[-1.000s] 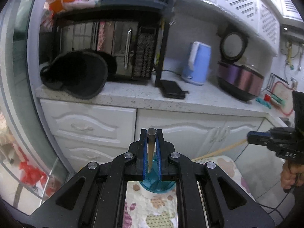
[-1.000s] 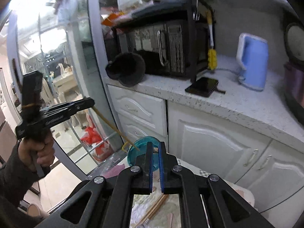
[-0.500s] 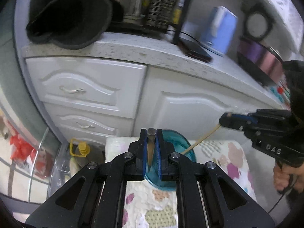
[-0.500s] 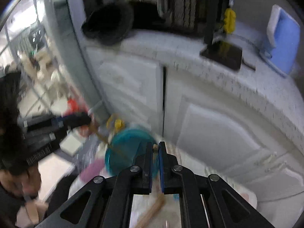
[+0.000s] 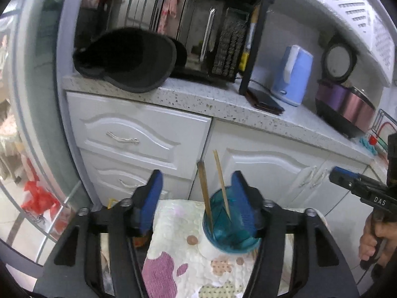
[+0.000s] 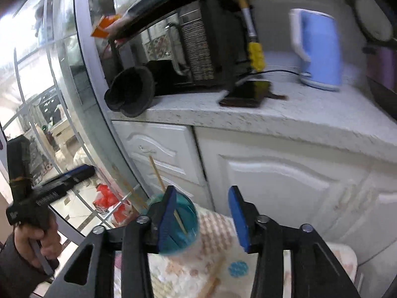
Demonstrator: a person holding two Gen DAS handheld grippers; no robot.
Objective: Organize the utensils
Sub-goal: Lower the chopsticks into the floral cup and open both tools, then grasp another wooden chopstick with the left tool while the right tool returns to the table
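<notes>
A teal cup (image 5: pixel 230 231) stands on a patterned cloth (image 5: pixel 173 250). Two wooden chopsticks (image 5: pixel 205 193) lean upright in it, loose. My left gripper (image 5: pixel 196 196) hovers just over the cup with its jaws opening; the sticks show between the blue pads but touch neither. In the right wrist view the cup (image 6: pixel 184 221) sits behind the left finger with a chopstick (image 6: pixel 156 172) in it. My right gripper (image 6: pixel 202 214) is opening too, with nothing between its pads. Each gripper appears in the other's view, the right gripper (image 5: pixel 359 188) and the left gripper (image 6: pixel 52 186), each held by a hand.
White cabinet doors and drawers (image 5: pixel 139 134) rise close behind the cup. The speckled counter (image 5: pixel 223 99) carries a black hat (image 5: pixel 129 59), a microwave (image 5: pixel 178 24), a phone (image 5: pixel 265 100), a blue kettle (image 5: pixel 292 74) and a rice cooker (image 5: pixel 345 104). Another chopstick (image 6: pixel 211 285) lies on the cloth.
Both grippers were shut on a chopstick each; both sank toward the cup and their jaws have spread. The two sticks now stand free in the cup.
</notes>
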